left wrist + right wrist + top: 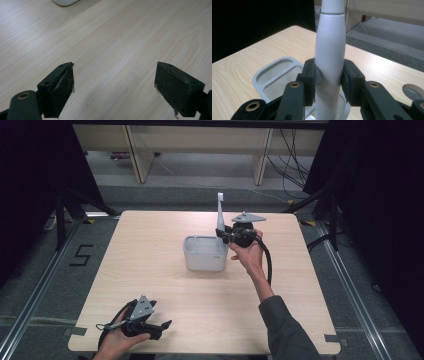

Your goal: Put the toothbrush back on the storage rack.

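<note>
The right gripper point(329, 80) clamps a white handle point(330, 50) upright between its fingers, over the holder point(204, 254). Tilting could catch its rim. The left gripper point(113, 87) rests with fingers apart.

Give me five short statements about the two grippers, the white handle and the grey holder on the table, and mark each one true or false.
1. The right gripper is shut on the white handle. True.
2. The white handle lies flat on the table. False: it stands upright, clamped between the fingers.
3. The left gripper is open with nothing between its fingers. True.
4. The left gripper is at the grey holder. False: it is near the table's front edge, apart from the holder.
5. The grey holder has more than one compartment. True, as the right gripper view shows.
</note>
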Demonstrator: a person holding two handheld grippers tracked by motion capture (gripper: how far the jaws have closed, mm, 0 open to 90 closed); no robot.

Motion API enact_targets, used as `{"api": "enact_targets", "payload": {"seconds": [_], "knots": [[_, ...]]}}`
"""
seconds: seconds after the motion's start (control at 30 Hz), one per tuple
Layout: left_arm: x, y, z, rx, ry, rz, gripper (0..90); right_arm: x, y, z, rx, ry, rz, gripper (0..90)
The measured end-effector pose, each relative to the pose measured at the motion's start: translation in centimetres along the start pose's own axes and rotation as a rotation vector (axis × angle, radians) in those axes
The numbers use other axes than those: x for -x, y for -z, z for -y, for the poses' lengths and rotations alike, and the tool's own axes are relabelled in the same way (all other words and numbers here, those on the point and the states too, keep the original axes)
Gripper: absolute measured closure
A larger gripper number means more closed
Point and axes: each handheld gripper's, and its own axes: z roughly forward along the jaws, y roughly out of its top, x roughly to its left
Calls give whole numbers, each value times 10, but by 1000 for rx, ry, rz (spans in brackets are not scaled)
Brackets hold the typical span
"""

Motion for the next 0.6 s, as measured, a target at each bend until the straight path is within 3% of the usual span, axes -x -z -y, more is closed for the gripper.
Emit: {"api": "enact_targets", "payload": {"seconds": [0.03, 0.07, 0.1, 0.3, 0.5, 0.6], "knots": [[0, 0, 0, -1, 0, 2, 154, -1, 1, 1, -12, -8, 4, 664], [0, 0, 0, -3, -1, -3, 154, 0, 0, 2, -10, 21, -2, 664], [0, 0, 0, -2, -5, -3, 154, -1, 0, 3, -10, 5, 5, 664], [-1, 0, 0, -4, -6, -3, 154, -2, 0, 7, -25, 36, 7, 664], [0, 0, 0, -5, -2, 6, 154, -2, 0, 10, -35, 23, 10, 664], [0, 0, 0, -4, -5, 1, 154, -1, 0, 12, -34, 44, 19, 664]]}}
